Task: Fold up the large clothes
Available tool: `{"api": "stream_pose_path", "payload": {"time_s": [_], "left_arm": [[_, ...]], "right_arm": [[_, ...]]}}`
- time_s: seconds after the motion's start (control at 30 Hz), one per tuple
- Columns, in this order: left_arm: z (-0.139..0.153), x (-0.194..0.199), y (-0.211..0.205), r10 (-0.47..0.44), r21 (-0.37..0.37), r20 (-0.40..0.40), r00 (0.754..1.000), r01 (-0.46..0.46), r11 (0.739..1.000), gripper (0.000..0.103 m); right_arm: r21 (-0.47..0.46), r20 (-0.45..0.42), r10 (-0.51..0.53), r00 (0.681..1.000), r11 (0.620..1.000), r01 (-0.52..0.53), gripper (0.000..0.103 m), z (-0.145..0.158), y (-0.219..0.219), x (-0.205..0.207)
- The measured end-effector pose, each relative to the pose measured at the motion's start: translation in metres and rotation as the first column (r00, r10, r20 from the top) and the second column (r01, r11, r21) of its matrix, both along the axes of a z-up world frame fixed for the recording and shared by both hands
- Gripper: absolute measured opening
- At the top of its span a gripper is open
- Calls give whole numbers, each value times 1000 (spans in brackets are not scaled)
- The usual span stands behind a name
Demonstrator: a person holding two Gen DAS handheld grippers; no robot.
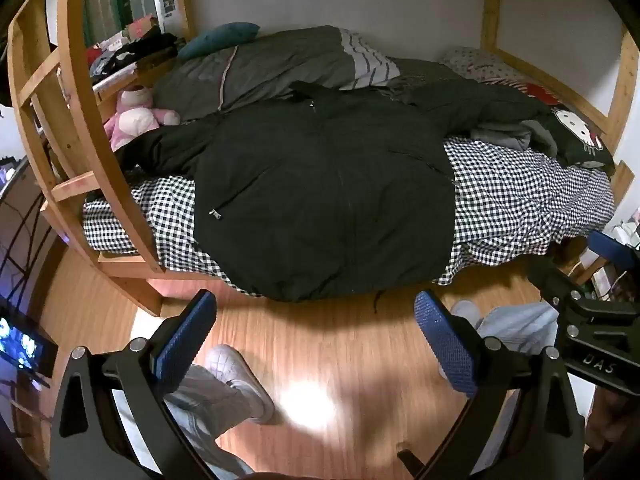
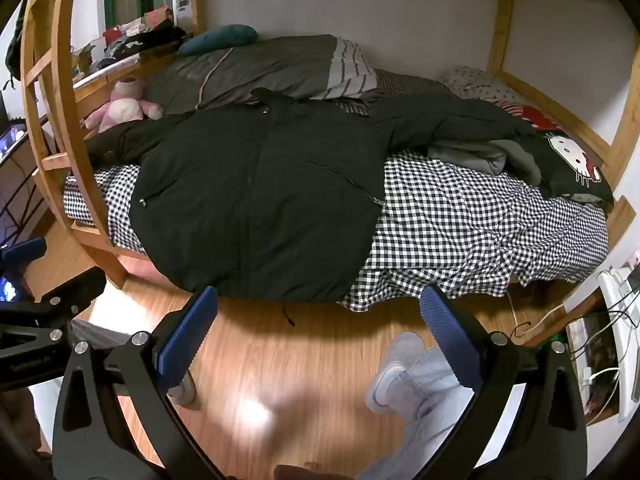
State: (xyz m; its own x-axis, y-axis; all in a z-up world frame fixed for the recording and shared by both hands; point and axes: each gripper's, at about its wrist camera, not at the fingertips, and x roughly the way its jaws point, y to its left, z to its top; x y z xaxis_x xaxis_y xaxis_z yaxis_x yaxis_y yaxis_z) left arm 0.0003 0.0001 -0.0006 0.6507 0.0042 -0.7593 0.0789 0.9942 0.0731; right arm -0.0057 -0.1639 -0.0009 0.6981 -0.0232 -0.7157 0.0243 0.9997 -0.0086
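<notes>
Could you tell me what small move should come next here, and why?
Probably bring both grippers forward to the black jacket: it lies spread, front up and unfolded, on the checkered bedsheet, while the left gripper and right gripper hang open and empty above the floor.

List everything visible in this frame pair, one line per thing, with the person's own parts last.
Puffy zip-front jacket: one, black, spread front-up on the bed, hem overhanging the near edge.
Gingham sheet: one, black-and-white, covering the mattress.
Folded duvet: one, grey, behind the jacket.
Plush toy: one, pink, at the bed's left end.
Wooden bunk frame: one, light brown.
Left gripper: open, over the floor.
Right gripper: open, over the floor.
</notes>
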Motion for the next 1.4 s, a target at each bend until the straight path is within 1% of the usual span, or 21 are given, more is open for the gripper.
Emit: {"api": "stream_pose_path", "payload": {"time_s": [0.27,0.3,0.5,0.6,1.13,1.4], "left_arm": [[-1,3,4,6,8,-3,1000,-6,1000,98],[1,-3,-1,-5,7,5,1000,5,1000,98],[-3,-4,-1,-11,6,3,1000,11,1000,98],[-4,0,-1,-9,5,0,1000,9,1000,98],[-6,-2,1,-11,-5,-9,1000,11,1000,98],[-5,-1,0,-16,2,-14,1000,16,1000,98]], "right_arm": [[-5,3,-1,1000,1000,1,100,0,1,0],[-4,4,-1,1000,1000,1,100,0,1,0],[-6,1,-2,1000,1000,2,100,0,0,1],[-5,0,-2,1000,1000,2,100,-1,0,0],[-7,1,-10,1000,1000,10,100,-2,-3,1],[-6,1,-7,1000,1000,7,100,-1,-5,1]]}}
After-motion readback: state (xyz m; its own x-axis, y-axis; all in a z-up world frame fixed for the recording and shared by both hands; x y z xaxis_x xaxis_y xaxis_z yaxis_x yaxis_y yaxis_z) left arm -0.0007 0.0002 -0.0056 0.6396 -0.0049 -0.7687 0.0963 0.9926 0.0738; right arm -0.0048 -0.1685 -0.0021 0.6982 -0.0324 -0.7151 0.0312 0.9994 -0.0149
